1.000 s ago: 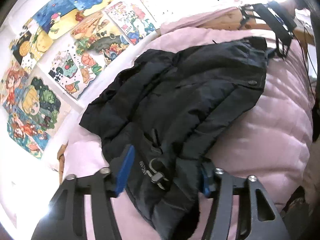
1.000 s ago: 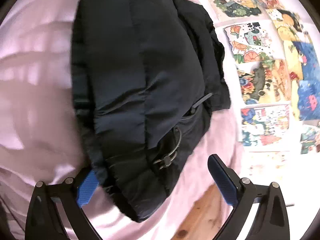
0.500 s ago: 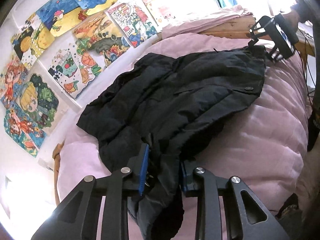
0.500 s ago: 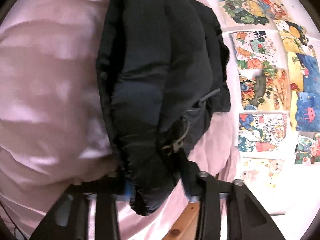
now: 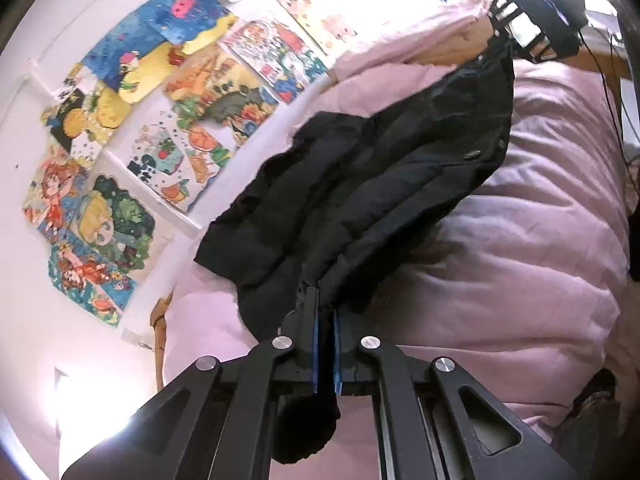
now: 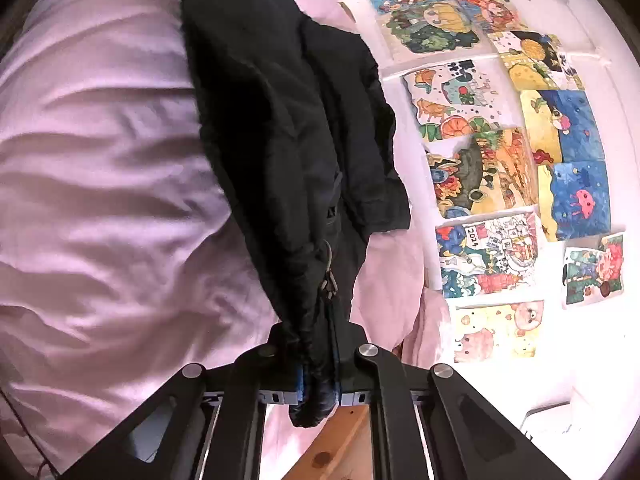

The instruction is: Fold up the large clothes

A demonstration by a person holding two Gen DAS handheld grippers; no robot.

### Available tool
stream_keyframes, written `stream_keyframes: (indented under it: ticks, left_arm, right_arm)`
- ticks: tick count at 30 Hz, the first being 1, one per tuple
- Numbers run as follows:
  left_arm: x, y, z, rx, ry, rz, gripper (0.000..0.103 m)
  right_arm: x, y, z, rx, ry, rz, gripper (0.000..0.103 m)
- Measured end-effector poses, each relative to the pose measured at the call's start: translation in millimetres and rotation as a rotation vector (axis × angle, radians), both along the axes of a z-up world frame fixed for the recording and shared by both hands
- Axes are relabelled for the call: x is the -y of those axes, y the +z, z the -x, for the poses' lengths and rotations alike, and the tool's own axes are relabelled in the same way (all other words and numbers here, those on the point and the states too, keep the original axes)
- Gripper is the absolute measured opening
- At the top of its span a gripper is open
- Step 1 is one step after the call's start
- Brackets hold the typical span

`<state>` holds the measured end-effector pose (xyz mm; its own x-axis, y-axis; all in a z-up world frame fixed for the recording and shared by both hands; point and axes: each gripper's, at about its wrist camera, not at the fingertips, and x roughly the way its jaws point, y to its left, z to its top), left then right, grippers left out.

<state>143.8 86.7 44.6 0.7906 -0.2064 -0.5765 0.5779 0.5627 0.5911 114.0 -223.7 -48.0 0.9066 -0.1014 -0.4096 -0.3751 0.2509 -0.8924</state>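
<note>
Evidently soft, bulky and slippery, the black puffer jacket (image 5: 384, 184) is clamped at opposite hem corners by left gripper (image 5: 325, 332) and right gripper (image 6: 318, 364).

A bed with a rumpled pink duvet (image 5: 520, 248) carries a black padded jacket (image 5: 360, 184) sprawled across it.

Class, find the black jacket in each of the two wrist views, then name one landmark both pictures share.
Left wrist: jacket runs from bottom centre up to the top right.
Right wrist: jacket runs from bottom centre up to the top, left of centre.
Shared landmark: blue drawing with a pink creature.
</note>
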Motion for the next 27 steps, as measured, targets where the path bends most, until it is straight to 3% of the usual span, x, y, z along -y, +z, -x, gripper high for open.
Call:
stream_keyframes:
  ticks: [5, 8, 15, 21, 27]
  left_arm:
    - [-9, 16, 22, 0.006, -0.010, -0.012, 0.004]
    - [-12, 21, 31, 0.002, -0.014, -0.014, 0.004]
    - [-17, 47, 47, 0.006, 0.004, 0.072, 0.004]
    - [-8, 69, 18, 0.037, 0.065, 0.165, 0.004]
    - [6, 99, -12, 0.120, 0.125, 0.208, 0.004]
  right_arm:
    - [2, 19, 22, 0.017, 0.007, -0.031, 0.009]
    - [4, 36, 33, -0.012, -0.004, -0.115, 0.009]
    - [8, 59, 62, -0.035, -0.010, -0.179, 0.008]
    - [10, 82, 44, 0.011, -0.040, -0.276, 0.008]
    - [14, 113, 4, 0.091, -0.080, -0.357, 0.008]
